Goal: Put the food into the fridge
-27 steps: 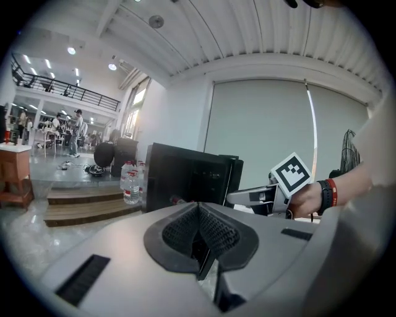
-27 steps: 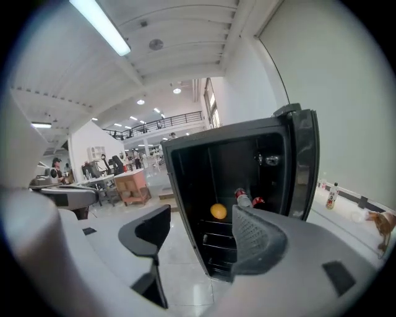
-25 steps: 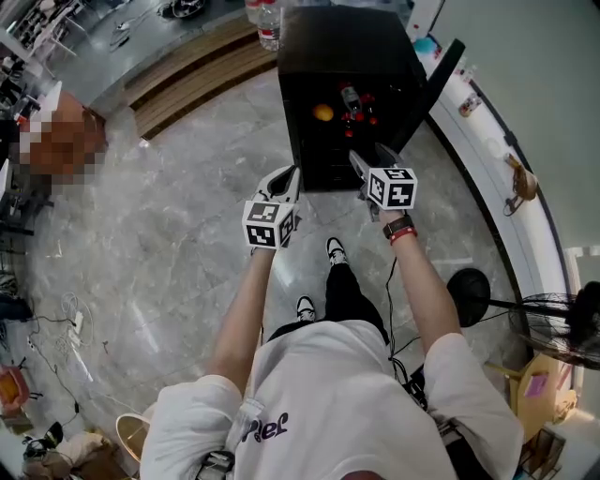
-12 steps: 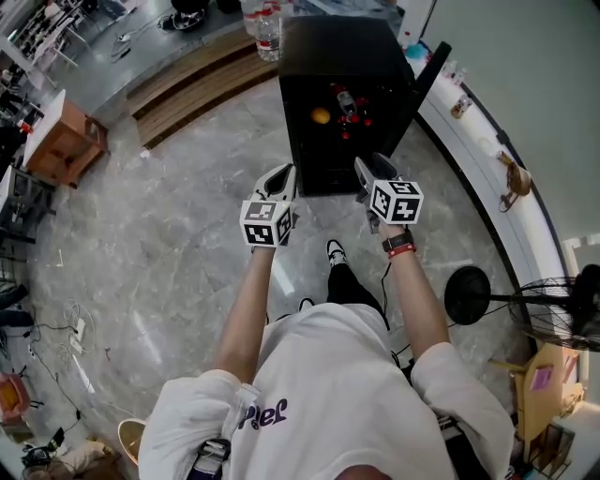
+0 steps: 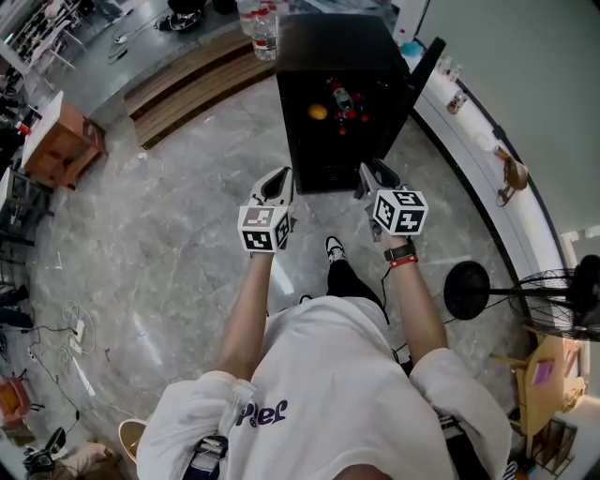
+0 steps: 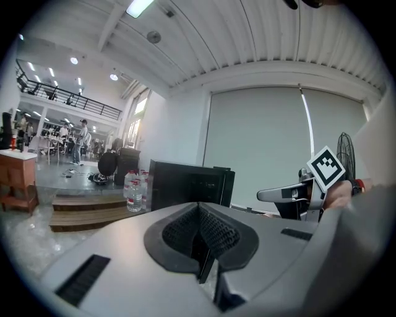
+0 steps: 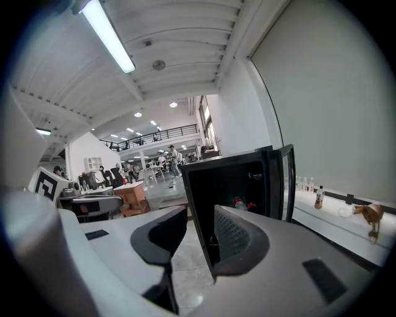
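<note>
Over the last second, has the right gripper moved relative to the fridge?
Yes: the right gripper has drawn back from the open fridge toward the person, its jaws closing on nothing.

- Grey marble floor (image 5: 159, 234), glossy, below the fingers (image 5: 275, 186) and spreading wide to their left.
- Wooden stepped platform (image 5: 187, 80), ahead of the fingers and off to their left.
- Clear water bottles (image 5: 265, 28), upright on the platform's far end, well ahead of the fingers.
- Orange-brown wooden cabinet (image 5: 61, 141), far to the left of the fingers.
- Loose cables (image 5: 73, 323) on the floor, behind the fingers and far left.
- White ledge (image 5: 478, 164) along the wall, right of the fingers, with a small bottle (image 5: 457, 101) and a brown object (image 5: 511, 178) of unclear kind on it.
- Black standing fan (image 5: 467, 291), round base on the floor, behind the fingers and to their right.
- Pale roller blind (image 6: 266, 142) on the wall beyond the fingers.
- Lit ceiling tube light (image 7: 108, 34), high above the fingers.
</note>
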Demonstrator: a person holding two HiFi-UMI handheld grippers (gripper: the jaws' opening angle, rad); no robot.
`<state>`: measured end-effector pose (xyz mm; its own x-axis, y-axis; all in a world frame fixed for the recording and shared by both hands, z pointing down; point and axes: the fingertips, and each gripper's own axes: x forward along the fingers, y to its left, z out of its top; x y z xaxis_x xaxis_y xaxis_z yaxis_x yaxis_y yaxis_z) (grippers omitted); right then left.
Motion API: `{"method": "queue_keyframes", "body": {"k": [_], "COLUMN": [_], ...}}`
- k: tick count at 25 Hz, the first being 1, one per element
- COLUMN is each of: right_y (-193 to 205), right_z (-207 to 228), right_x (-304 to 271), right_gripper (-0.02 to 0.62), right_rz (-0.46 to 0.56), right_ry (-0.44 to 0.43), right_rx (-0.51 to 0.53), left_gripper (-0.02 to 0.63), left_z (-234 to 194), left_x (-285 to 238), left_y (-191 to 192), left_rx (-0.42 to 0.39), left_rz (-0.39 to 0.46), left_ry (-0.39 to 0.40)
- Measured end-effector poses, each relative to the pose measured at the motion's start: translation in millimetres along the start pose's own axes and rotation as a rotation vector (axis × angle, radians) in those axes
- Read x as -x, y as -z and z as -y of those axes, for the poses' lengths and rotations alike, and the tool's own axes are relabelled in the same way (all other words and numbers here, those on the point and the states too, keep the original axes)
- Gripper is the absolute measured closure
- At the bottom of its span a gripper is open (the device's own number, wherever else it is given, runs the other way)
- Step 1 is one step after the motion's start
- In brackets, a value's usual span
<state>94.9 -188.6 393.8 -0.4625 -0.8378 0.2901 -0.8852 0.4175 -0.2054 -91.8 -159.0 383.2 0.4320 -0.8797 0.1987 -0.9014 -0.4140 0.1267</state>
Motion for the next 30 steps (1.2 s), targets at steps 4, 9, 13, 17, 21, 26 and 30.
{"method": "queue_keyframes", "body": {"k": [4, 9, 13, 17, 21, 26, 30], "right_y": [2.6, 2.4, 0.7, -3.4, -7.5, -13.3, -14.8], "right_z": [-0.5, -4.5, -6.6, -5.7, -5.2, -1.7, -0.2], "right_x": [11.7, 16.9, 22.8, 28.0, 33.2, 31.2, 27.4], "right_gripper": [0.460, 0.492, 0.512, 0.531, 0.543, 0.560, 0.569], "right_rz": [0.008, 0.015, 0.021, 0.034, 0.046, 0.059, 0.060], "right_ry": [0.010, 0.011, 0.014, 0.016, 0.029, 0.035, 0.037], "right_rx": [-0.014, -0.011, -0.009, -0.007, -0.005, -0.009, -0.006], "left_gripper": [0.586, 0.586, 0.586, 0.586, 0.586, 0.586, 0.586], "left_z": [3.0, 4.6, 8.8, 16.0, 20.6, 20.9, 18.6], "left_x": [8.2, 13.0, 17.0, 17.3, 18.3, 12.4, 9.7], "left_y": [-3.1, -7.6, -9.7, -10.0, -10.5, -18.2, -17.8], "left_rx": [-0.001, -0.005, -0.011, -0.014, -0.017, -0.023, -0.022], "left_rz": [0.013, 0.024, 0.027, 0.030, 0.028, 0.039, 0.033], "left_ry": [0.001, 0.005, 0.013, 0.023, 0.032, 0.034, 0.030]}}
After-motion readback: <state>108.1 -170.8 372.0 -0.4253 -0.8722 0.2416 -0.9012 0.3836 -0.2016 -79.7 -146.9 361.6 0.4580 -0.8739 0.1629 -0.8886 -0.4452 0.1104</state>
